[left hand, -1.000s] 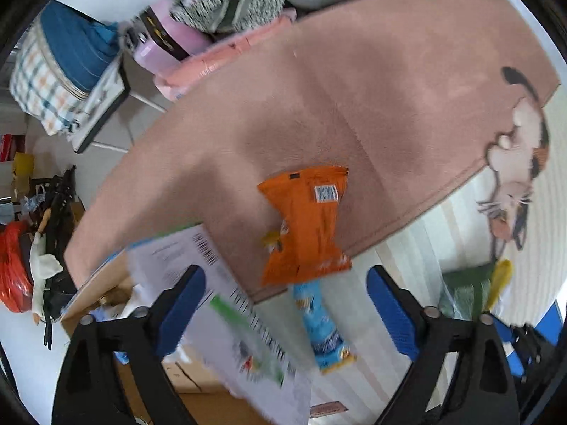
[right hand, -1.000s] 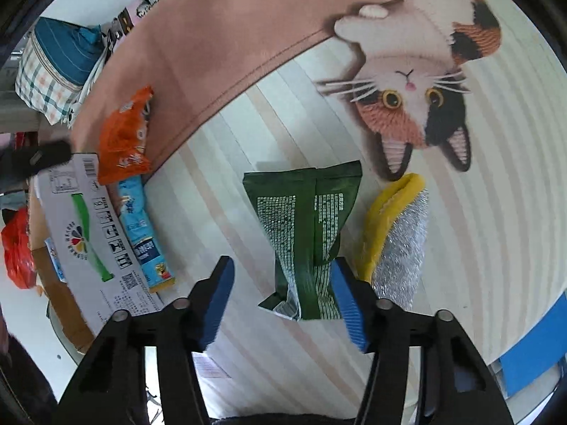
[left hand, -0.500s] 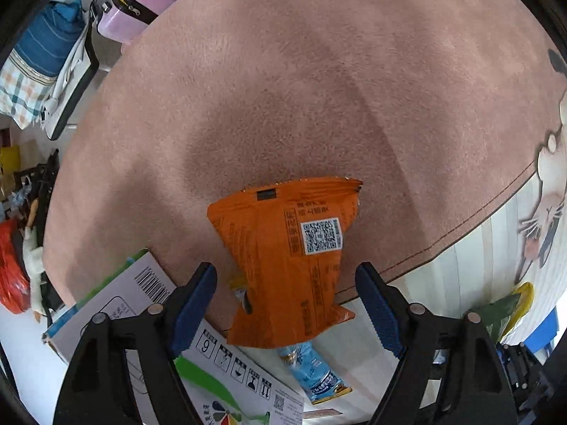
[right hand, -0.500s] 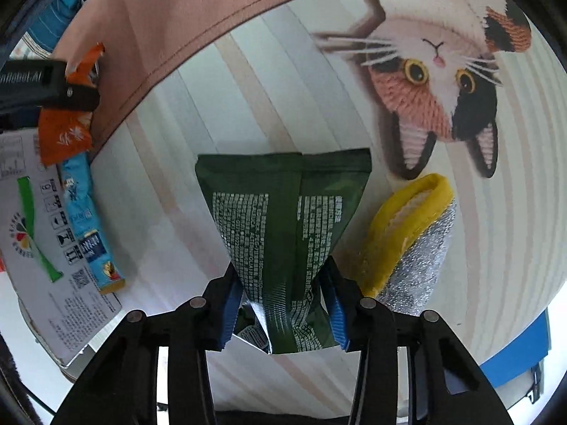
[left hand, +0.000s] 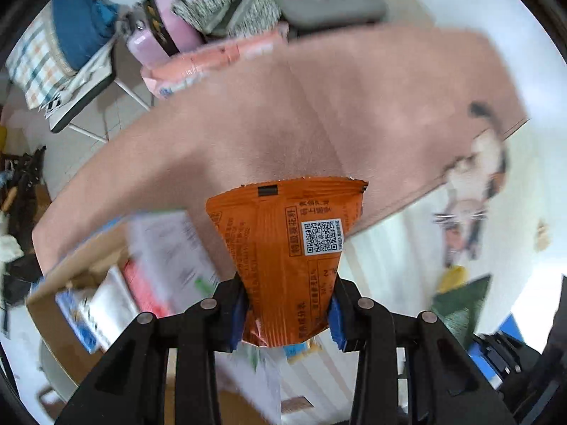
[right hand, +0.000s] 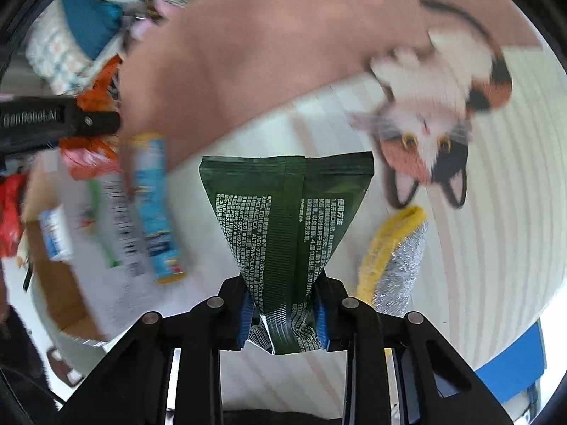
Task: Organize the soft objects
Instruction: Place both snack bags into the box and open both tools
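Observation:
My left gripper (left hand: 286, 313) is shut on an orange snack packet (left hand: 288, 244) and holds it lifted above the rug, near an open cardboard box (left hand: 88, 283). My right gripper (right hand: 282, 313) is shut on a dark green packet (right hand: 283, 219) and holds it lifted off the striped part of the rug. A blue packet (right hand: 156, 209) lies on the box flap at the left of the right wrist view. A yellow and silver scrubber sponge (right hand: 393, 251) lies on the rug right of the green packet. The left gripper's arm (right hand: 56, 120) shows at the far left of the right wrist view.
A round pink rug with a cat picture (right hand: 436, 141) covers the floor. The cardboard box also shows at left in the right wrist view (right hand: 53, 248), with small items in it. Bags and folded clothes (left hand: 212, 10) are piled beyond the rug, with a checked bag (left hand: 39, 60) on a chair.
Both grippers have closed on their packets and lifted them. The left one was open around the orange packet half a second ago. Both views have swung up and blurred.

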`<state>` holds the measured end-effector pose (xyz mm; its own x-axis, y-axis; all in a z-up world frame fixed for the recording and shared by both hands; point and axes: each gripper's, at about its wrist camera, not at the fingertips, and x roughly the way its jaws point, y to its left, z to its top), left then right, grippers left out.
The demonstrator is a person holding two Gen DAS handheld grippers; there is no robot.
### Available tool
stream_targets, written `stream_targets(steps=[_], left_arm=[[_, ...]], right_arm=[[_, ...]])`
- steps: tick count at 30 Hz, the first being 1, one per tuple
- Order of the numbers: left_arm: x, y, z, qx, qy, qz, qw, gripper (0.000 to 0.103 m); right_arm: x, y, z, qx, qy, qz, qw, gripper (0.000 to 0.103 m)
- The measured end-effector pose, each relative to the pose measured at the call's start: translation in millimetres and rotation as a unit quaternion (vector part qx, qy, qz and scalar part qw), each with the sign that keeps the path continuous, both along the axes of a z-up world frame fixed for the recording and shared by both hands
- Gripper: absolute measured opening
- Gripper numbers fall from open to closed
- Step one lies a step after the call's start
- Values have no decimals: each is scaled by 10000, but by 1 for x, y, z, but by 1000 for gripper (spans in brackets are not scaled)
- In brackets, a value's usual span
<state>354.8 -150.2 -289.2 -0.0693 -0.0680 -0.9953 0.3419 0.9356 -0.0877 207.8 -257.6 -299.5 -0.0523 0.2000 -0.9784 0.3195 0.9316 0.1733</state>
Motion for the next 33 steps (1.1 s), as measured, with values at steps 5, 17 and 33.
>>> stream_targets(steps=[5,17,33], left_arm=[[-32,100,73,-381,-513,779,9949,34],[-90,308,33,-120,175,2199,9753,34],[-95,347,-91,-299,1628,2305,9589,41]], right_arm=[[10,73,62,407,-569,667,9953,30],[29,292,41,1066,-327,1913,9752,30],[40,368,-79,388,691,2185,9726,33]])
